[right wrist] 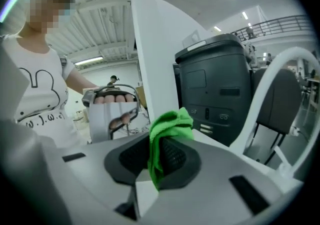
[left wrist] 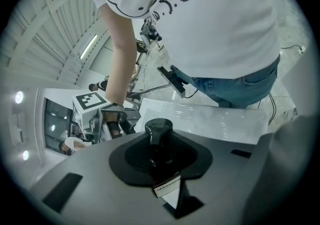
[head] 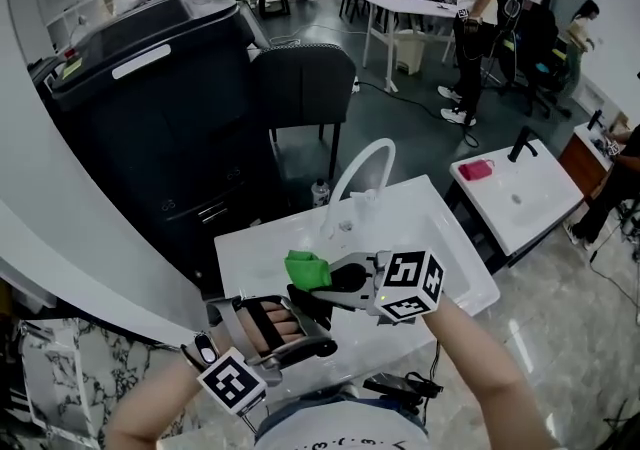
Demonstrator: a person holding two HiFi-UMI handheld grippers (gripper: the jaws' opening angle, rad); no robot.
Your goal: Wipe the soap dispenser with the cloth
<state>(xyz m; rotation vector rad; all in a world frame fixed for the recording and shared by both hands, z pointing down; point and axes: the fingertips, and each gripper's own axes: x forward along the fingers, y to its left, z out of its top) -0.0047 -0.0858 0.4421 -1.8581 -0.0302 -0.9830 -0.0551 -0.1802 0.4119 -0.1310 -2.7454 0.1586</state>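
Two hand-held grippers (head: 303, 306) (head: 322, 276) — one cloth (right wrist: 169, 125), one soap dispenser (left wrist: 159, 131) — two washbasins (head: 245, 263) (head: 530, 203).

Arched faucet (head: 348, 176) ahead, basin (head: 460, 250) right side bare

White washbasin (head: 450, 243): reference item.
- White arched faucet (head: 347, 181): mounted at the washbasin's far edge.
- Black office copier (head: 150, 108): beyond the washbasin, to the left.
- Dark chair (head: 300, 83): beyond the washbasin, beside the copier.
- Second washbasin (head: 530, 203): right of the washbasin, apart from it; carries a black faucet (head: 521, 145) and a pink cloth (head: 476, 169).
- White table (head: 410, 6): far beyond the washbasin.
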